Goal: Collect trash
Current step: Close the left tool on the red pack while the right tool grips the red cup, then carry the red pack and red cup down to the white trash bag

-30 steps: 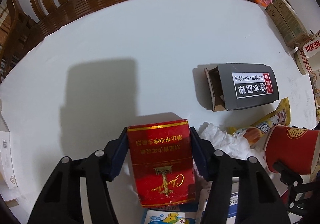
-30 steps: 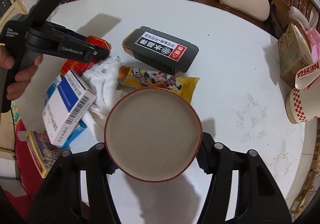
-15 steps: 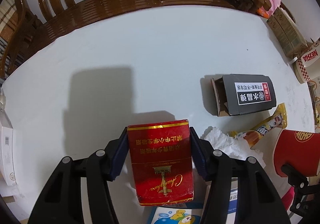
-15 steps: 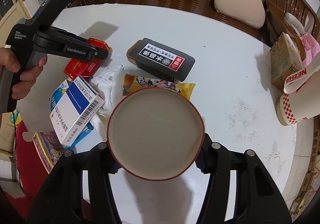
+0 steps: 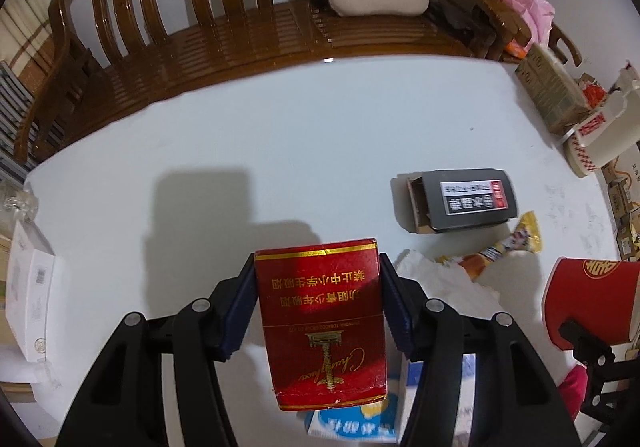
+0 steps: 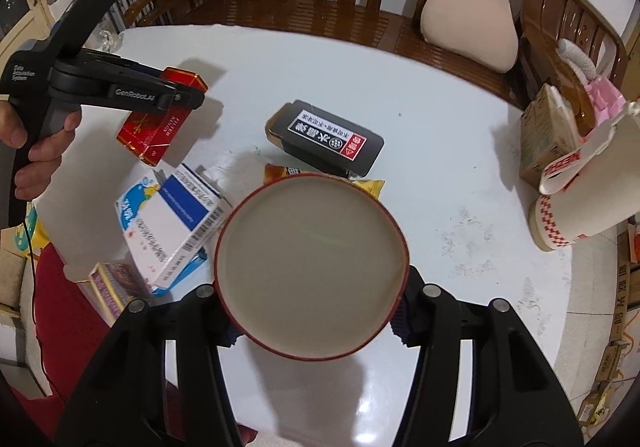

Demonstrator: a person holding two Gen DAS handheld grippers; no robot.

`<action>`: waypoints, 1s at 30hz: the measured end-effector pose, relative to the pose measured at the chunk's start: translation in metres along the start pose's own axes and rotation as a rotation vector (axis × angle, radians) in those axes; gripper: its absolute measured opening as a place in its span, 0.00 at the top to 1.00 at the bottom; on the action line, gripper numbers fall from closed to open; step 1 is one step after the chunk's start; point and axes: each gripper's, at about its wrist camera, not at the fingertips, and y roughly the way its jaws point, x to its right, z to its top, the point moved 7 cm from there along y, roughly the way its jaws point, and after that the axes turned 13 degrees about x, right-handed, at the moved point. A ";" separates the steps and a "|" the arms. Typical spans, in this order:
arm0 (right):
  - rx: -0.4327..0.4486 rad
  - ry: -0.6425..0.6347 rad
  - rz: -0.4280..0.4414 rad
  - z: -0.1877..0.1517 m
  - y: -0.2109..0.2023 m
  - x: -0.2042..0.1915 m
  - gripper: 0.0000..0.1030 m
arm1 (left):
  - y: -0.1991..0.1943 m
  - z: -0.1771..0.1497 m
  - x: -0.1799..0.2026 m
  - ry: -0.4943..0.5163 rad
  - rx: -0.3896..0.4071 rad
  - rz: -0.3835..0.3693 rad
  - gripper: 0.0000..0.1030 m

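Lifting higher: red pack [image 5: 320,311], paper cup [image 6: 312,267]

My left gripper [image 5: 318,303] points steeply down, both pads clamped flat on the sides of a red cigarette pack [image 5: 324,323]. My right gripper [image 6: 316,311] tilts likewise, squeezing a red paper cup [image 6: 310,267] between its fingers.

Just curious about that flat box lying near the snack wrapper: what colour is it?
Black box, with a white label and a red corner; the right wrist view shows it best.
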 end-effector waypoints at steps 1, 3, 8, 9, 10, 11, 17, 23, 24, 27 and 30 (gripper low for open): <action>0.008 0.000 0.000 0.001 -0.004 -0.001 0.47 | -0.007 0.000 0.000 0.003 0.011 0.000 0.46; 0.030 -0.005 -0.002 0.003 -0.020 -0.008 0.47 | -0.026 -0.001 -0.001 0.012 0.038 0.005 0.46; 0.097 -0.024 -0.008 0.005 -0.064 -0.030 0.47 | -0.075 -0.011 0.003 0.025 0.099 0.006 0.46; 0.112 -0.029 -0.008 0.004 -0.075 -0.037 0.47 | -0.087 -0.015 0.004 0.027 0.116 0.009 0.46; 0.124 -0.033 -0.010 0.003 -0.084 -0.042 0.47 | -0.098 -0.019 0.005 0.030 0.131 0.012 0.46; 0.134 -0.035 -0.010 0.001 -0.093 -0.047 0.47 | -0.106 -0.023 0.006 0.033 0.143 0.015 0.46; 0.167 -0.031 0.011 -0.029 -0.139 -0.083 0.47 | -0.163 -0.074 0.019 0.061 0.186 0.004 0.46; 0.152 -0.013 0.037 -0.068 -0.156 -0.112 0.47 | -0.188 -0.143 0.029 0.054 0.162 -0.045 0.46; 0.149 -0.012 0.038 -0.077 -0.157 -0.117 0.47 | -0.190 -0.155 0.031 0.051 0.159 -0.051 0.46; 0.133 0.000 0.040 -0.102 -0.157 -0.128 0.47 | -0.191 -0.187 0.034 0.043 0.150 -0.058 0.46; 0.116 0.019 0.042 -0.126 -0.154 -0.136 0.47 | -0.183 -0.217 0.040 0.034 0.128 -0.083 0.46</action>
